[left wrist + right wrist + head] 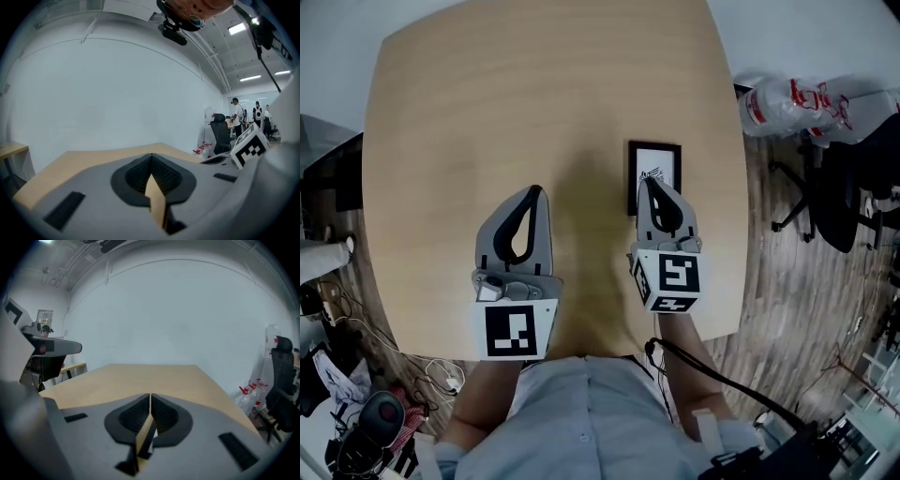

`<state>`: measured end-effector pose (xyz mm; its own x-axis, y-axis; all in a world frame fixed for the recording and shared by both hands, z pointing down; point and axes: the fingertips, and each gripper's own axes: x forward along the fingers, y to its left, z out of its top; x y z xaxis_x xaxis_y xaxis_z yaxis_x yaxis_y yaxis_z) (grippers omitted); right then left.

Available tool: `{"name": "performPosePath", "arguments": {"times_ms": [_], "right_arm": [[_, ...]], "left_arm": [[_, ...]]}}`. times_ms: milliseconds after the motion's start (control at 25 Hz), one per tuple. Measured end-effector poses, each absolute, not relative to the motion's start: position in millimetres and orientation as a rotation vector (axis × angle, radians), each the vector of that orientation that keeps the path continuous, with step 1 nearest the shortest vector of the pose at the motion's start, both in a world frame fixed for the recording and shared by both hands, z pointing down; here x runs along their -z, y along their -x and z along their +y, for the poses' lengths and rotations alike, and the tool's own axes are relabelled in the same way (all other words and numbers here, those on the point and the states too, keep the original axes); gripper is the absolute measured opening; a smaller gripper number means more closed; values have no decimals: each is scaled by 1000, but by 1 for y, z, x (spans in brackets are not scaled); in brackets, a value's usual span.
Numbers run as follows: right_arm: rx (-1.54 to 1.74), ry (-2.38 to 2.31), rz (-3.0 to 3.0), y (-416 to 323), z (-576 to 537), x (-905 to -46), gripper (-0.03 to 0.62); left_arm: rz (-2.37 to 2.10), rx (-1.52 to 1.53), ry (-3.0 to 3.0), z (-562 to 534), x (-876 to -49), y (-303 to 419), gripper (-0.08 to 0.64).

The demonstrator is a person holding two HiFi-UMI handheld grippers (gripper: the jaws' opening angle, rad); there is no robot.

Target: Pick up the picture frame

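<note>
**Both grippers closed, right gripper (648,184) at the picture frame (655,157)**

The right gripper's jaws are pressed together, their tips meeting in a thin line with nothing held between them. The left gripper (534,191) is closed the same way and is also empty.

In the head view the right gripper's tip overlaps the lower edge of the picture frame. Whether it touches the frame cannot be told.

The left gripper sits over bare wood, well to the left of the frame.

The frame lies flat on the table (525,94), face up, near the table's right edge. It is a small upright rectangle with a narrow black border, a white field inside it and a small dark drawing low on that field, too small to make out.

The table is pale wood with rounded corners. Past its right edge a clear plastic bag (797,101) with red print lies on the floor beside a black office chair (844,192).
</note>
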<state>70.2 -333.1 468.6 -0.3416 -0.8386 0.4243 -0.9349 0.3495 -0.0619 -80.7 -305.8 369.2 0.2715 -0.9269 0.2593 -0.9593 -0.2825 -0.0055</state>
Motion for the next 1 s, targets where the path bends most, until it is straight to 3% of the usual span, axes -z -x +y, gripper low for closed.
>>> {"name": "performPosePath", "arguments": {"times_ms": [280,520,1000], "right_arm": [[-492,-1550,-2226,-60,-338,-494,20],[-555,-1497,-2170,-50,-336,-511,83],[-646,-1443,-2035,-45,-338,-535,98]], "left_arm": [[-1746,-334,-2349,-317,-386,94,2],[-1719,-338,-2305,-319,-399,105,1],[-1694,-339,-2246,-325,-419,122,1]]}}
